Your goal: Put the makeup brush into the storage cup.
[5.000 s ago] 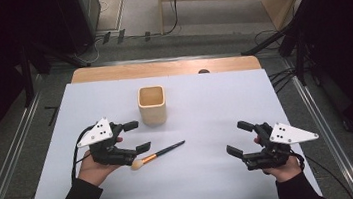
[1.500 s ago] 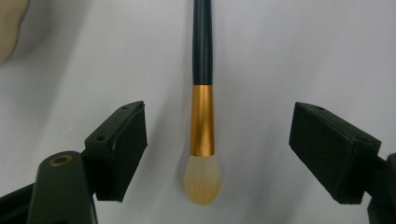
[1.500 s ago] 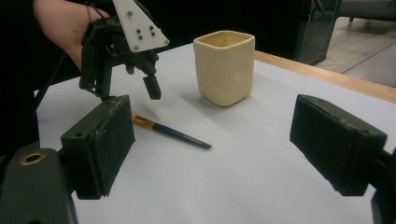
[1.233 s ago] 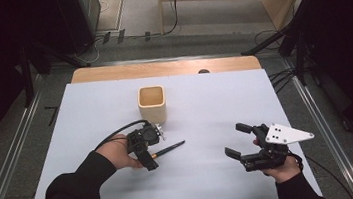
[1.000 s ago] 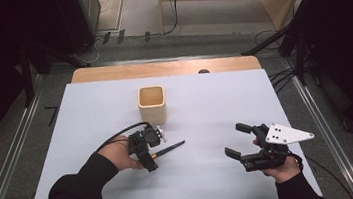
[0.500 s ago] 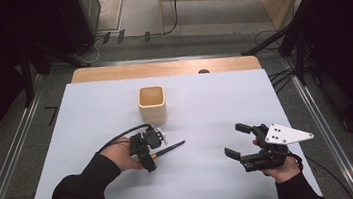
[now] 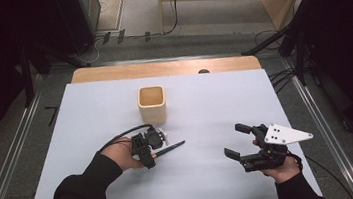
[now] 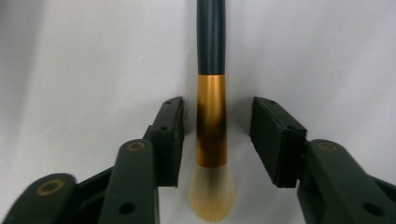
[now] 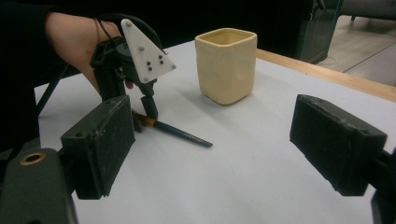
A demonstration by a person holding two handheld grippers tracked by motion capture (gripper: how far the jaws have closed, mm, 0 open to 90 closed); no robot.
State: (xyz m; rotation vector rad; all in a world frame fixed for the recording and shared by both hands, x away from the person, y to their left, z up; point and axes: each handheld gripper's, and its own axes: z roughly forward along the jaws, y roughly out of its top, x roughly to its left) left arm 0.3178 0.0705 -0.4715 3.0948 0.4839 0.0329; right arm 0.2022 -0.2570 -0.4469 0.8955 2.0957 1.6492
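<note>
A makeup brush (image 8: 211, 121) with a dark handle, gold ferrule and pale bristles lies on the white table (image 7: 214, 185). My left gripper (image 8: 217, 135) points down over it, and its jaws straddle the ferrule. They have just been closing, and a narrow gap still shows on each side, so the pads do not press. In the high view the left gripper (image 7: 149, 155) hides the brush head and the handle (image 7: 171, 147) sticks out to the right. My right gripper (image 7: 233, 140) stands open and empty at the front right. Its own view shows the brush (image 9: 182, 133) and the left gripper (image 9: 144, 114).
A cream square cup (image 7: 152, 104) stands upright behind the brush, near the table's middle; it also appears in the right gripper view (image 9: 226, 65). A wooden strip (image 7: 161, 68) runs along the far edge. Metal rails flank the table.
Since five seconds ago my left hand has shifted right over the brush's bristle end and tipped the gripper downward. Over the last second neither hand has shifted.
</note>
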